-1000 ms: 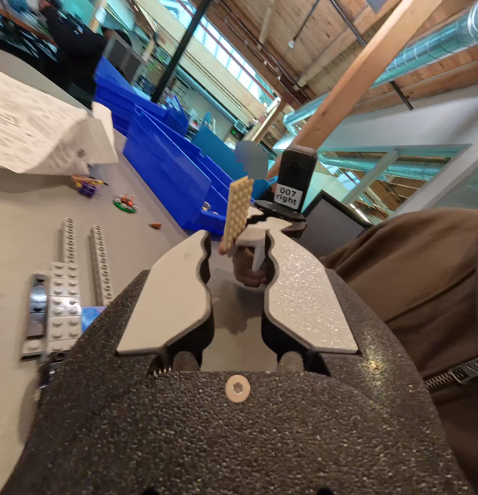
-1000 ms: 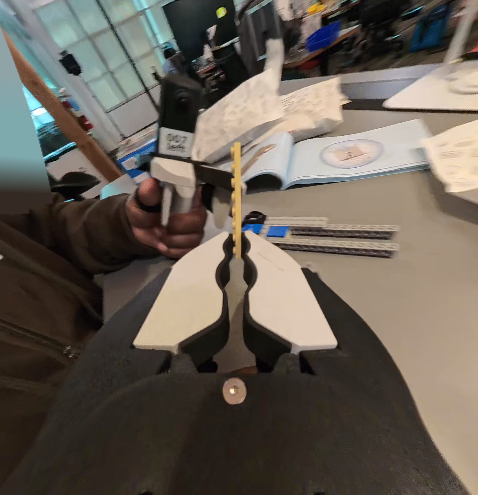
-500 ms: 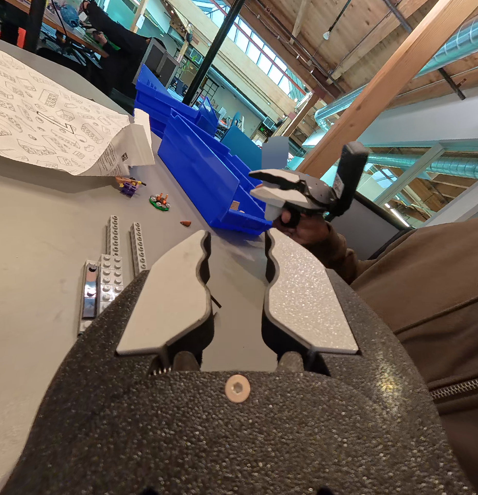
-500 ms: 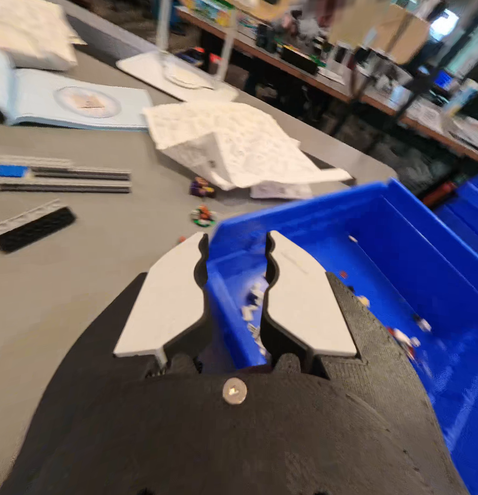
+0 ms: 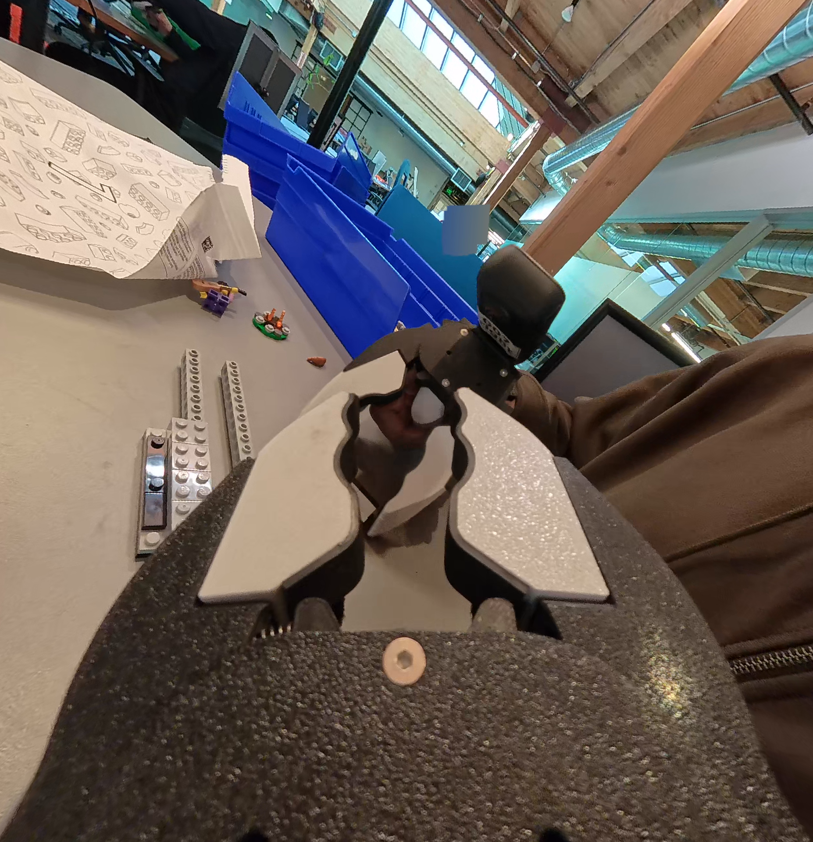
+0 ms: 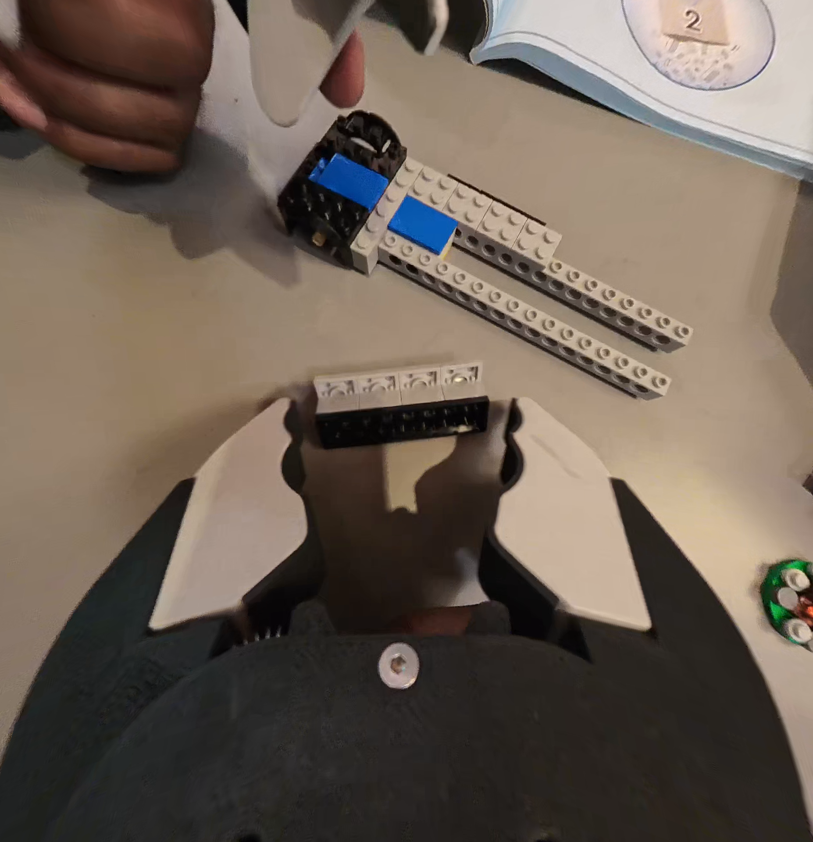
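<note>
Your right gripper stands spread wide around a black-and-grey brick piece lying on the table, pads clear of it. Your left gripper is part open, nothing pinched. The blurred hand is cut off at the frame edge.

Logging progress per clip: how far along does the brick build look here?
Done: a black block with blue tiles and grey plates is joined to two long grey beams on the table. In hand: nothing; the right gripper is wide open astride a black-and-grey brick strip, pads clear of it; the left gripper hangs open, empty. Left: that strip lies loose, unattached.
</note>
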Tool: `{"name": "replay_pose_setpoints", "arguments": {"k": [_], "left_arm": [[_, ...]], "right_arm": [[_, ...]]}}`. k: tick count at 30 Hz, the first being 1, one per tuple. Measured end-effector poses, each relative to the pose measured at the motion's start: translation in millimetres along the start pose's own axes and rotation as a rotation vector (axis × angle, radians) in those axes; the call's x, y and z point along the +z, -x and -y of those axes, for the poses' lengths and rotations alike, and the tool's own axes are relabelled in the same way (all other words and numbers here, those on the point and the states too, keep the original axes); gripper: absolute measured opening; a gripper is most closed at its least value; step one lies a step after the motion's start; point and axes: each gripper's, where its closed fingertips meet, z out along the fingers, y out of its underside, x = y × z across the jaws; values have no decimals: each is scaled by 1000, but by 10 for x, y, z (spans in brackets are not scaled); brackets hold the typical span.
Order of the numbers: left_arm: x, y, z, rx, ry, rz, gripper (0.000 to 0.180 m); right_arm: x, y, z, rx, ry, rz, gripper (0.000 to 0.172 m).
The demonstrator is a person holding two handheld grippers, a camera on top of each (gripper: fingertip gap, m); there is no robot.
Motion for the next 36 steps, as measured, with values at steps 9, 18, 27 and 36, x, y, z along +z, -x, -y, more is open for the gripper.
{"name": "replay_pose_setpoints", "arguments": {"k": [9,18,27,36], "left_arm": [[23,171,-173,-26,115,114,37],[90,-110,-295,-31,197,-62,26],[70,-264,-279,72,192,-148,17],[79,-185,-287,672,220,94,17]], "right_arm": [[-173,50,385,-316,-272,-113,72],[-370,405,683,-802,-490,-300,72],[-424,496,689,-761,-570,-218,74],[-524,308,723,-305,-603,29,46]]}}
